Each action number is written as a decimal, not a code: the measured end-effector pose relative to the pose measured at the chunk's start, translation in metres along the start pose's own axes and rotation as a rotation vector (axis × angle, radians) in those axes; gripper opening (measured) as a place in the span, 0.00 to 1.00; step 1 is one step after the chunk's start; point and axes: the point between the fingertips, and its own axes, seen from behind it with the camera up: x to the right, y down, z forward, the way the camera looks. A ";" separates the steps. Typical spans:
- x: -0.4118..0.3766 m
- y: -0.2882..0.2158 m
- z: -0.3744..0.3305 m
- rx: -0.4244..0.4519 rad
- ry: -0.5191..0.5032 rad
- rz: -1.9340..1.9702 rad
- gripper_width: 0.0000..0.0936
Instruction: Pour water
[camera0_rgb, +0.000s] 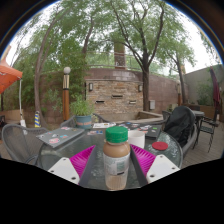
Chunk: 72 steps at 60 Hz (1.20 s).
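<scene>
orange canopy (8, 74) at 9 o'clock, far off past the yard. nearer, approx 8 o'clock, a glass-top bench (45, 140) w/ a metal chair (22, 142) beside it. potted plant (82, 110) sits on the bench at 10 o'clock of the fingers. brick fireplace w/ chimney (117, 88) stands at 12, trees (100, 25) overhead. centre: hand-held gripper (116, 160) has its left pink pad (82, 158) & right pink pad (150, 158) either side of a bottle (116, 158), green cap, tan-brown body, upright. pads look pressed to its sides, so it reads as gripping the bottle; base of bottle not visible. small red item (160, 146) on the bench at 2 o'clock of the bottle. black bag (180, 125) at 3, on a chair near a wall.
</scene>
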 end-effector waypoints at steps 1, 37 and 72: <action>0.001 0.001 0.003 -0.003 0.009 -0.001 0.66; -0.055 -0.034 0.071 0.018 -0.117 0.085 0.33; 0.001 -0.103 0.141 0.107 -0.370 2.018 0.33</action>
